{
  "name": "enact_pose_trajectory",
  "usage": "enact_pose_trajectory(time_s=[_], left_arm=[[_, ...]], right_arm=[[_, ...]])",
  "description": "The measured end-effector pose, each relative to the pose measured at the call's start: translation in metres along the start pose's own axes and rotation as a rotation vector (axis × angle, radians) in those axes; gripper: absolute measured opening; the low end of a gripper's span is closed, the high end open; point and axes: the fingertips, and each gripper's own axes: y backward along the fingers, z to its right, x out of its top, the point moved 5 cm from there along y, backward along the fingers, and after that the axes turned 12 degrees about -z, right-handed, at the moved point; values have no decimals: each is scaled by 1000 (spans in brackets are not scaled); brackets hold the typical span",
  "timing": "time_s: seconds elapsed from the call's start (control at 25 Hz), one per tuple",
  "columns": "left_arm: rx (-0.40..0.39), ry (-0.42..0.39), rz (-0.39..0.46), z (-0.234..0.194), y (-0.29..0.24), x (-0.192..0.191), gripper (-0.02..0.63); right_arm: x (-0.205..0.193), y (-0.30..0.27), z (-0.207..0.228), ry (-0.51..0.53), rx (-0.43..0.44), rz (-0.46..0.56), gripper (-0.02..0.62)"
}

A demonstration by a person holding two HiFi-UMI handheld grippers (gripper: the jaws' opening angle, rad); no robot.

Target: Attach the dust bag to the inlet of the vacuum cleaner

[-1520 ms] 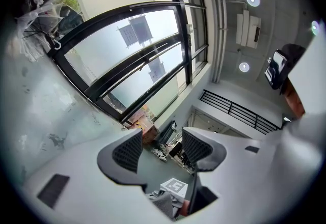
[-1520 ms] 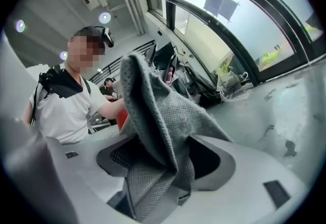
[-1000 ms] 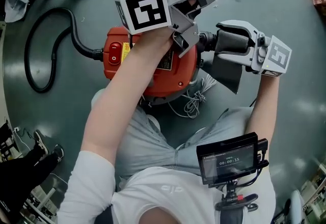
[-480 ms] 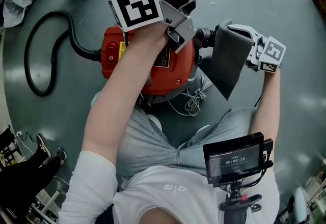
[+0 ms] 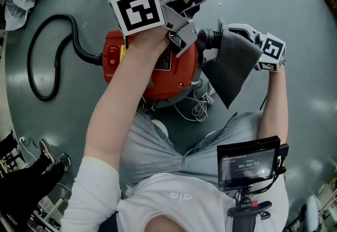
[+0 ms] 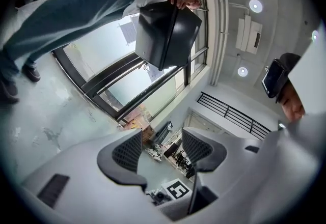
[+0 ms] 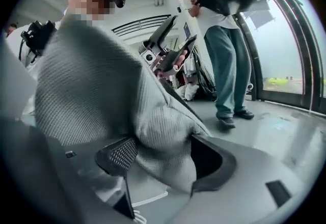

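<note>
One dust bag (image 5: 231,67), grey ribbed cloth, limp and creased, hangs as a wedge at the right side of the red vacuum cleaner (image 5: 174,75) on the floor (image 5: 295,9), its top just beside the black inlet (image 5: 209,38). Bare floor lies open to the right and beyond; the black hose (image 5: 42,51) loops away on the left. My right gripper (image 7: 165,159) has its jaws pinching the bag's bunched cloth. My left gripper (image 6: 163,154), above the vacuum, has its jaws spread and empty.

Grey floor (image 5: 297,30) under red vacuum cleaner (image 5: 182,71), hose (image 5: 52,15)
</note>
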Motion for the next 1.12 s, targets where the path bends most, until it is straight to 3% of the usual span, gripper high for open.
enact_pose_trajectory(time_s=[0.2,0.36,0.6,0.68,0.76,0.84,0.92,1.04,1.12], left_arm=[[-20,52,29,-3,2,0,252],[-38,16,13,2,-1,1,252],[-6,-13,-24,1,-1,-1,252],[-17,-1,-1,2,-1,1,252],[-26,-32,15,5,2,2,252],[-30,-122,-1,11,4,-1,252],[-1,-236,-29,17,4,-8,252],[76,-416,-49,53,8,-17,252],[144,-502,-68,92,9,-19,235]], right_arm=[[1,1,-6,15,-24,-37,311],[18,23,-13,73,-79,-53,311],[37,5,-18,172,-156,-225,297],[32,11,-20,152,-183,-242,296],[16,30,-22,47,-165,-214,296],[-6,66,-24,-116,-198,-137,296],[-13,112,-36,-259,-320,42,296],[28,170,-70,-398,-498,395,296],[76,191,-93,-454,-564,557,296]])
